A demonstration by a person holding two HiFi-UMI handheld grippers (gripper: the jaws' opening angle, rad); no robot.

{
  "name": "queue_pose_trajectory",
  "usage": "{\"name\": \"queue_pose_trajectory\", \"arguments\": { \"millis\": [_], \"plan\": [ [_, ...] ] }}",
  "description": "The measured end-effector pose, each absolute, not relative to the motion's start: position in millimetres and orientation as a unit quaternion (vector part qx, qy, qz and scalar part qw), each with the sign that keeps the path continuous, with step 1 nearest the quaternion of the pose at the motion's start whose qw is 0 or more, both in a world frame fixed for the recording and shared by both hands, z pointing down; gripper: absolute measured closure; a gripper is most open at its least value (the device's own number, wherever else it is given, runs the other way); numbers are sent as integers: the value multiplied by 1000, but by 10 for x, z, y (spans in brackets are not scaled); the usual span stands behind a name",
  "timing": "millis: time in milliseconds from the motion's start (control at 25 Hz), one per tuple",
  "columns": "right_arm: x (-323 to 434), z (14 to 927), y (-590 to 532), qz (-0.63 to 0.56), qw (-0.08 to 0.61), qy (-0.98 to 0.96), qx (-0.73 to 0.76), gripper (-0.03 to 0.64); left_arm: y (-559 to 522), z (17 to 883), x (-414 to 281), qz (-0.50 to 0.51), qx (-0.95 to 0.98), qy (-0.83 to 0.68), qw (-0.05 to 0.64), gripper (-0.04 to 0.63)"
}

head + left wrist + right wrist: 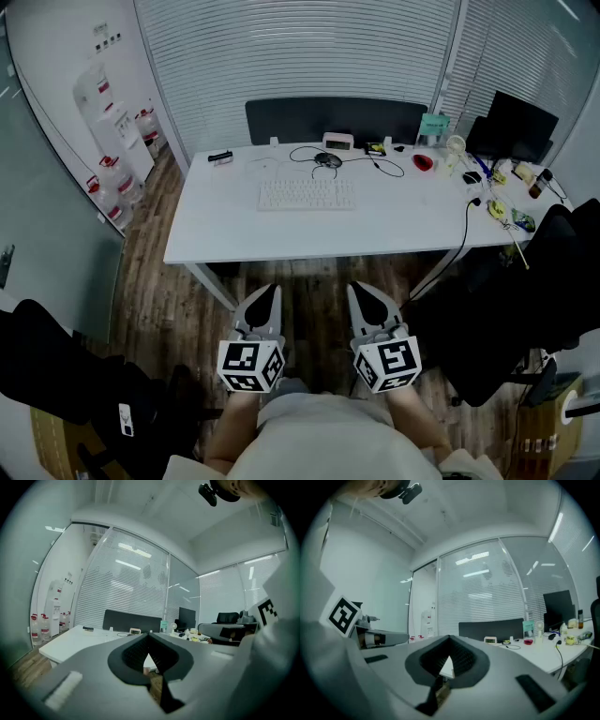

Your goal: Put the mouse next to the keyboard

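A white keyboard (307, 195) lies in the middle of the white desk (225, 234). Behind it, near the far edge, sits a dark mouse (327, 161) with a black cable looping around it. My left gripper (265, 298) and right gripper (369, 298) are held side by side over the wooden floor, well short of the desk's front edge. Both are shut with nothing between their jaws. In the left gripper view the jaws of the left gripper (149, 635) meet at the tips; the right gripper (449, 640) shows the same in its own view.
A black monitor (518, 125), bottles and small clutter fill the desk's right end. A small clock (337, 142) and a red bowl (423, 162) stand at the back. Black office chairs (525, 300) stand right and lower left. Water jugs (111, 183) line the left wall.
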State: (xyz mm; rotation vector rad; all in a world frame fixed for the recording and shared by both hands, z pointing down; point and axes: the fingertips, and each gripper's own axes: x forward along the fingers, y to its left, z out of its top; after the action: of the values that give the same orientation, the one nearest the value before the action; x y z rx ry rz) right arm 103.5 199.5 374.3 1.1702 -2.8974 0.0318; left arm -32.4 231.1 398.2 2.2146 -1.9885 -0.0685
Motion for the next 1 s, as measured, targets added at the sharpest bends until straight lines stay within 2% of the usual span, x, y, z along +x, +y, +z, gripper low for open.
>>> {"name": "queue_pose_trajectory", "arguments": {
  "millis": [560, 720, 880, 960, 1000],
  "plan": [
    [1188, 3749, 1978, 6, 15, -929, 371, 618, 2281, 3985, -105, -22, 746, -660, 84, 583],
    [1285, 3795, 1973, 12, 16, -927, 374, 615, 2319, 3991, -39, -19, 747, -660, 78, 523],
    [1315, 3859, 2000, 37, 13, -935, 353, 451, 2367, 4025, 33, -23, 753, -653, 85, 409],
    [1301, 3894, 2015, 46, 12, -939, 342, 339, 2391, 4047, 52, -28, 755, -649, 91, 364],
    [1292, 3910, 2017, 48, 11, -940, 337, 314, 2394, 4060, 57, -29, 755, -649, 94, 337]
  ]
}}
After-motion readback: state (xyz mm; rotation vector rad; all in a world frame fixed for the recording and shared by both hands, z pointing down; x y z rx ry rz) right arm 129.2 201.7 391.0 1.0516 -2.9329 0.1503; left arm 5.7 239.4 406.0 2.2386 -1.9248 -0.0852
